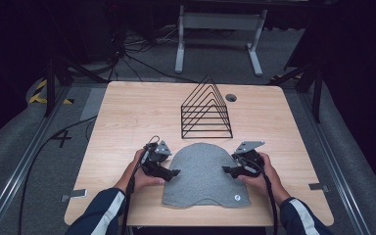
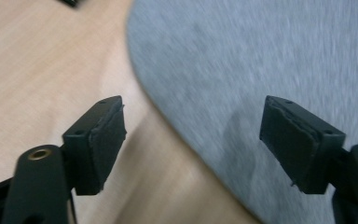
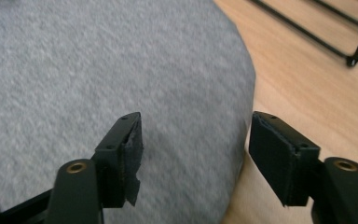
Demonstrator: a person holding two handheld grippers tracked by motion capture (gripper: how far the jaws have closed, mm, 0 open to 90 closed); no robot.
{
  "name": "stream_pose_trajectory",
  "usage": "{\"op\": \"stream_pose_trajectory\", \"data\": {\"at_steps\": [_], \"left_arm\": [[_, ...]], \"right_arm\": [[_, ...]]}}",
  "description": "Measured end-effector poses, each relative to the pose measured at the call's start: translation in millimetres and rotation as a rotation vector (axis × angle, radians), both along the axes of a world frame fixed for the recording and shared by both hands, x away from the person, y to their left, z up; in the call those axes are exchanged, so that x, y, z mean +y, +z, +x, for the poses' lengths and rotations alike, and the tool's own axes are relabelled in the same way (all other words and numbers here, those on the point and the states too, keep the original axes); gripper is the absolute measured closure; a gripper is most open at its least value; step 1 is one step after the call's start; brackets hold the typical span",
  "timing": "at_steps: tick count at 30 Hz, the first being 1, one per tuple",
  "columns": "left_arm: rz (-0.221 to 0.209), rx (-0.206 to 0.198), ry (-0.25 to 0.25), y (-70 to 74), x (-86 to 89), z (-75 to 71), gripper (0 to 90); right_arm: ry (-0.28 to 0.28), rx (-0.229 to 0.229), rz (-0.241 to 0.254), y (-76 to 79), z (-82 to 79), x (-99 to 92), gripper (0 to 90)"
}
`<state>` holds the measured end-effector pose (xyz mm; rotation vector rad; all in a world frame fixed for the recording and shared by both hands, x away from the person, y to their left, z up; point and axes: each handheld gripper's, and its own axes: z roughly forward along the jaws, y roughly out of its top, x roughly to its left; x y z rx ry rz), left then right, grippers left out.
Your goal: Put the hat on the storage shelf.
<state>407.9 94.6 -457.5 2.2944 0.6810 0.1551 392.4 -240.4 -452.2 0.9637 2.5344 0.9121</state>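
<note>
High view: a grey cloth (image 1: 203, 174) lies flat on the near middle of the wooden table (image 1: 127, 112), in front of a black wire rack (image 1: 206, 110). Left gripper (image 1: 175, 172) sits at the cloth's left edge and right gripper (image 1: 226, 170) at its right edge, each held in 1 hand. Left gripper view and right gripper view each show 2 jaws standing wide apart astride the cloth's edge, pads gripping nothing.
</note>
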Motion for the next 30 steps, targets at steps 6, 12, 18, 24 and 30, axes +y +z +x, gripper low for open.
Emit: {"op": "stream_pose_trajectory", "data": {"at_steps": [6,12,18,24,30], "left_arm": [[0.061,-0.018,0.019,-9.3,-9.1,9.9,19.8],[0.052,-0.02,0.036,-11.2,-14.2,13.7,14.7],[0.072,-0.024,0.024,-9.2,-20.5,12.5,16.0],[0.08,-0.006,-0.02,-3.8,-26.9,5.6,36.2],[0.064,0.013,-0.033,-1.5,-31.5,7.3,54.2]], "right_arm": [[-0.019,0.018,0.036,2.4,16.7,5.4,26.4],[0.006,0.034,-0.002,-4.1,25.4,18.0,23.2],[0.006,0.038,-0.006,-3.0,21.8,20.7,30.6],[0.05,0.049,-0.003,0.4,15.0,24.0,55.9],[0.08,0.074,0.032,0.6,12.4,23.8,77.5]]}}
